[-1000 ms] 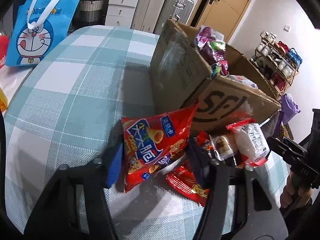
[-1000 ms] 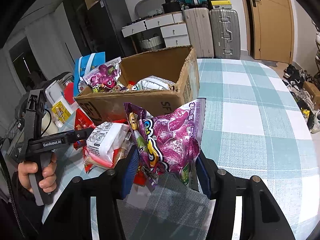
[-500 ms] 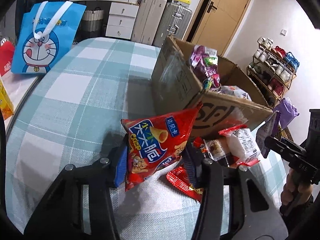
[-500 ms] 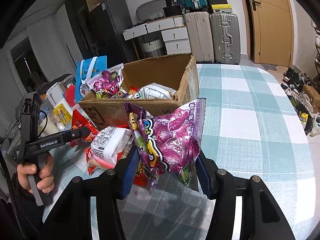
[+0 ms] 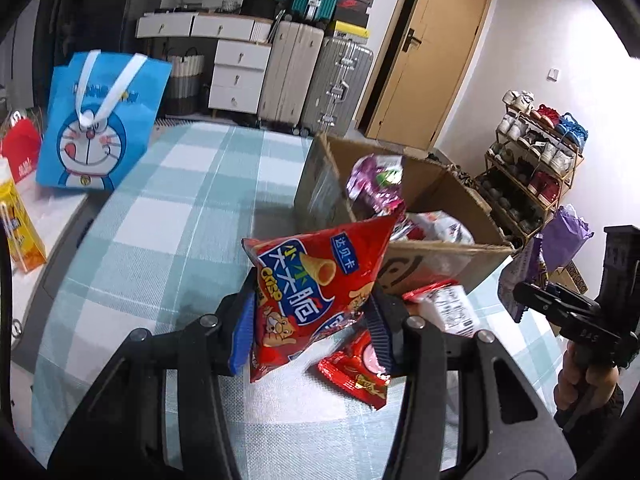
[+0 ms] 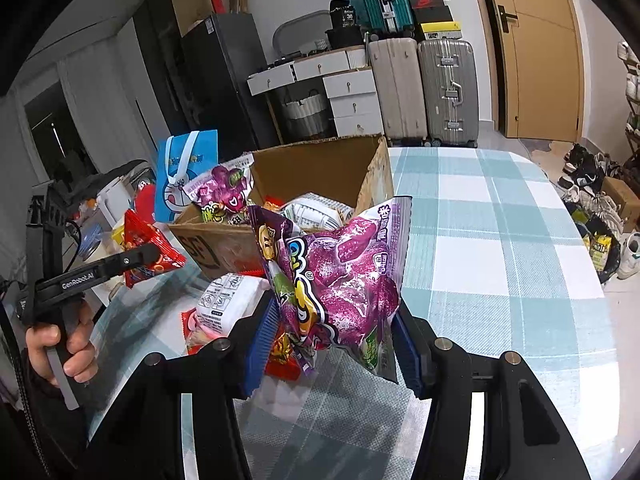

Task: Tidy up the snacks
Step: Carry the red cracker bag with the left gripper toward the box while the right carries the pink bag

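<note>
Both views are evenly and brightly lit by soft indoor light. Strong fisheye bending and black vignetting are seen at the edges. Glare is caught on the purple snack bag [image 6: 340, 280]; soft shadows are cast across the counter [image 5: 160, 216].
</note>
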`<control>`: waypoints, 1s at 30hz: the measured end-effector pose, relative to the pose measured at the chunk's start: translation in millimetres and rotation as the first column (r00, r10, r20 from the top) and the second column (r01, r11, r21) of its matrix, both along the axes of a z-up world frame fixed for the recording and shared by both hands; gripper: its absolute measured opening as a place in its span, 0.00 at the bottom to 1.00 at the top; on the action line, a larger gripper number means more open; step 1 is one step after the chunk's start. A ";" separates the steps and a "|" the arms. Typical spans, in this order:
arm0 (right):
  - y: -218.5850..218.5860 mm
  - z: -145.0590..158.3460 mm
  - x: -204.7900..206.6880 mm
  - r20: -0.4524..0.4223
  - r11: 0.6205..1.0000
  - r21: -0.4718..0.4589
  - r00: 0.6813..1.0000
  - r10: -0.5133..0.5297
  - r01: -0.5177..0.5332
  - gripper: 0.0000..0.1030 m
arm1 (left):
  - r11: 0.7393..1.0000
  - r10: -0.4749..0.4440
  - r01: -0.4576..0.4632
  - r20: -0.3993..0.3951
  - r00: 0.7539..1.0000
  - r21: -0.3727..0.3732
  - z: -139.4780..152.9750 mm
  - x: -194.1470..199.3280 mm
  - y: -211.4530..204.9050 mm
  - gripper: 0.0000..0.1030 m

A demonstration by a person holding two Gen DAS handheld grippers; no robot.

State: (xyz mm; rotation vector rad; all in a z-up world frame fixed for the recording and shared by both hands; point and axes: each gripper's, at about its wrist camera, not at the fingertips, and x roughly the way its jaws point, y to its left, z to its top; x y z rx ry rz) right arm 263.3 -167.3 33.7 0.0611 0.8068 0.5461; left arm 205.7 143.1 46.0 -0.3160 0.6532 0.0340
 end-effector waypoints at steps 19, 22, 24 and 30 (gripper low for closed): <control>-2.5 27.7 -6.1 0.059 1.000 0.023 0.998 -0.009 0.008 0.53 | 0.999 -0.016 0.013 0.082 0.996 0.036 48.0 -15.9 -17.0 0.44; -0.2 34.5 -3.2 0.065 0.999 0.035 0.998 -0.003 0.001 0.53 | 0.999 -0.014 0.011 0.083 0.996 0.034 52.0 -11.5 -19.1 0.44; 3.2 40.5 -2.0 0.076 0.999 0.035 0.997 0.003 -0.006 0.53 | 0.999 -0.012 0.009 0.084 0.996 0.039 55.0 -7.4 -21.3 0.44; 16.1 54.6 6.6 0.094 0.999 0.039 0.995 0.028 -0.032 0.53 | 0.999 -0.003 -0.002 0.087 0.996 0.049 65.2 8.7 -30.2 0.44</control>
